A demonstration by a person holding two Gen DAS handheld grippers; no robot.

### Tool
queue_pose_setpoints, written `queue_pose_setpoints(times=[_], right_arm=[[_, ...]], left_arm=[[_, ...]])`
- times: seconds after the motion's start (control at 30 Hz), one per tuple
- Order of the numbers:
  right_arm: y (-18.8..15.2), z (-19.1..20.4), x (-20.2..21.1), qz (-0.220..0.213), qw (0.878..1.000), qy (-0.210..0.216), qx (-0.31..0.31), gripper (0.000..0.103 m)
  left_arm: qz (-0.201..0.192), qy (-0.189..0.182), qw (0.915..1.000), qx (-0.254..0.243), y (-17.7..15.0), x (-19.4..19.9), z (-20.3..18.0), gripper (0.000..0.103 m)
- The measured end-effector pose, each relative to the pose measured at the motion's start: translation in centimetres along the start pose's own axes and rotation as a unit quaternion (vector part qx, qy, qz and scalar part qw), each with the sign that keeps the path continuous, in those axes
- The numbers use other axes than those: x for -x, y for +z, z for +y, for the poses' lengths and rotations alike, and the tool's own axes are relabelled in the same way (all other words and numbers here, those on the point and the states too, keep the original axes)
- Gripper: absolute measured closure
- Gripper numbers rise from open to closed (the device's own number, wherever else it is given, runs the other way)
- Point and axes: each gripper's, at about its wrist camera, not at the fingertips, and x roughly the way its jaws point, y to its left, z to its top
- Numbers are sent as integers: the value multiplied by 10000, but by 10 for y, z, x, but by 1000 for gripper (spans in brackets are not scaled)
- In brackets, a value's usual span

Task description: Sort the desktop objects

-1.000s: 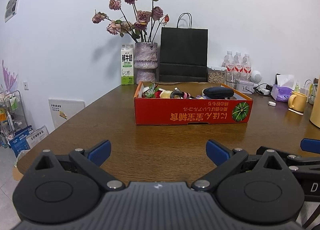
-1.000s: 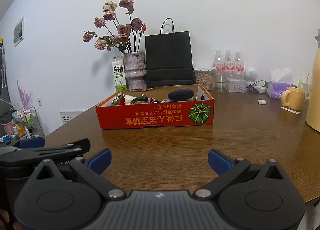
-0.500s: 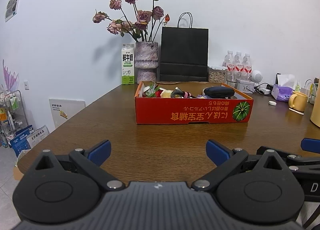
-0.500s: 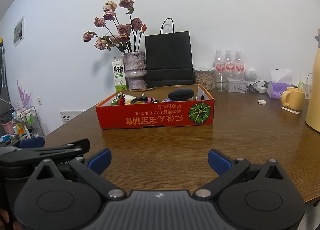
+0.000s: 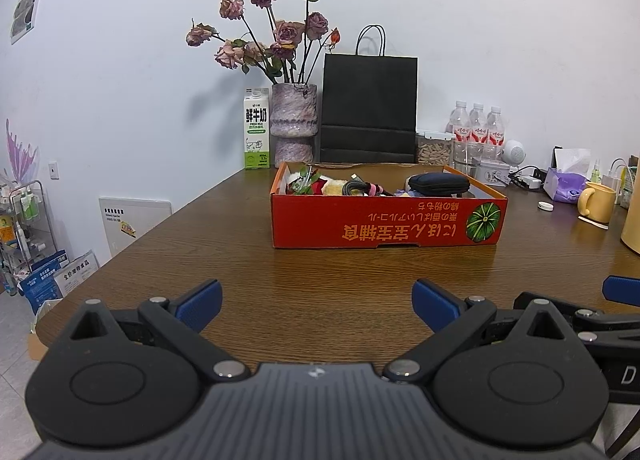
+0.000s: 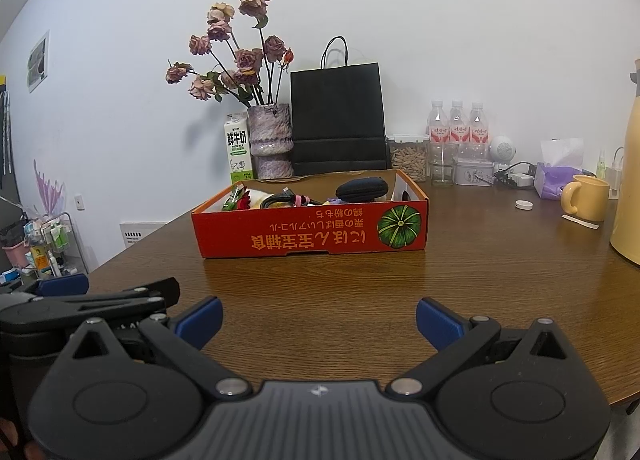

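A red cardboard box (image 5: pixel 384 221) (image 6: pixel 312 232) with orange lettering and a green pumpkin print stands mid-table. Inside it lie a black zip case (image 5: pixel 438 183) (image 6: pixel 362 187), a coiled black cable (image 5: pixel 354 188), a red artificial flower (image 5: pixel 310 185) and other small items, partly hidden by the box wall. My left gripper (image 5: pixel 316 300) hovers open above the near table edge, well short of the box, with nothing between its blue pads. My right gripper (image 6: pixel 319 318) is open and empty too, beside the left one.
Along the back wall stand a milk carton (image 5: pixel 256 127), a vase of dried roses (image 5: pixel 294 119), a black paper bag (image 5: pixel 368 107), water bottles (image 5: pixel 478 127) and a jar. At the right are a yellow mug (image 5: pixel 596 201), tissues (image 5: pixel 566 181) and a yellow jug (image 6: pixel 628 179). A brown table (image 5: pixel 320 276).
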Motion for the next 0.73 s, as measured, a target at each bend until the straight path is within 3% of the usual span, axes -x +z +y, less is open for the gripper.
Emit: queue_pose_setpoints(times=[0.73], right_arm=[[-3,0,-1,3,10000,-2,-4,0]], left_arm=[[-25,20,10000,-12,0,2,2,0]])
